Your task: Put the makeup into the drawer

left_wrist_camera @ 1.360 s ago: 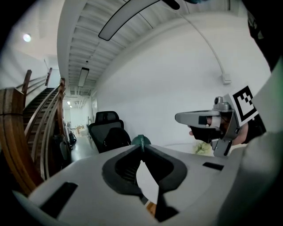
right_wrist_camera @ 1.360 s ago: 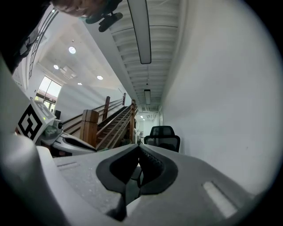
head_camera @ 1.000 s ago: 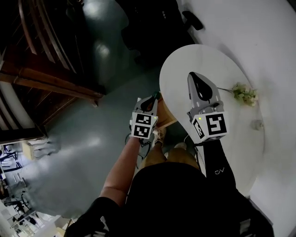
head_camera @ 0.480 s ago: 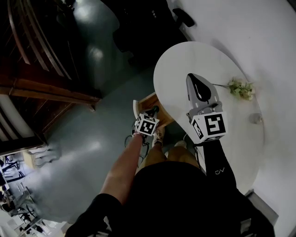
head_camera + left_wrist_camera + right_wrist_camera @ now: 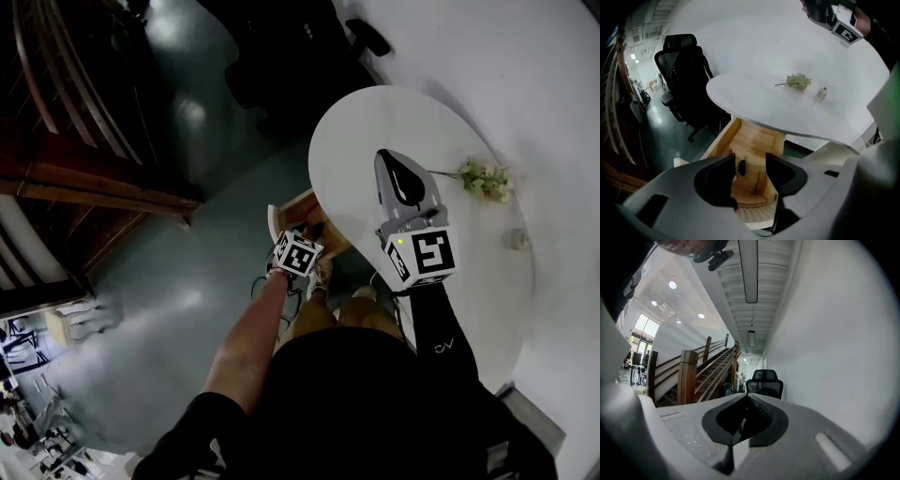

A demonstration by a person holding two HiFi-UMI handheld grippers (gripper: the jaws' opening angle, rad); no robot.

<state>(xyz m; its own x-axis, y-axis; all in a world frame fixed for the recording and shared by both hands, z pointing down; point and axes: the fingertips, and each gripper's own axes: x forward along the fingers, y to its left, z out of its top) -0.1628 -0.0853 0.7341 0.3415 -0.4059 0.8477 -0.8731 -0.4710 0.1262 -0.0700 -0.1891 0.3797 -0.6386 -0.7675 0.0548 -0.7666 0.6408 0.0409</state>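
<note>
– Floor [image 5: 169, 300] takes up most of the room, doesn't it?
– Yes, grey and glossy, with lamp glare on it. A white wall [image 5: 754, 42] runs behind the bench, and a dark wooden staircase [image 5: 693, 371] climbs along the opposite side.
– And the bench [image 5: 375, 122] itself?
– White and rounded, its top almost bare. A black office chair [image 5: 682, 61] stands on the floor at its far end.
– Anything under it?
– A light wooden drawer [image 5: 754, 143] stands pulled out from beneath the bench's edge on the staircase side.
– The grippers?
– The right gripper [image 5: 393, 161] is held level over the middle of the bench, fingers together, nothing seen between them. The left gripper [image 5: 750, 159] points steeply down at the drawer. Its fingers have just been opening and stand apart, gripping nothing.
– What lies on the top?
– A sprig of pale flowers [image 5: 485, 178] near the wall-side edge, and a small clear vial [image 5: 515, 239] near it along the same edge, not touching it.
– And the makeup [image 5: 741, 167]?
– A small dark piece down inside the drawer, seen through the gap between the left fingers and touched by neither.
</note>
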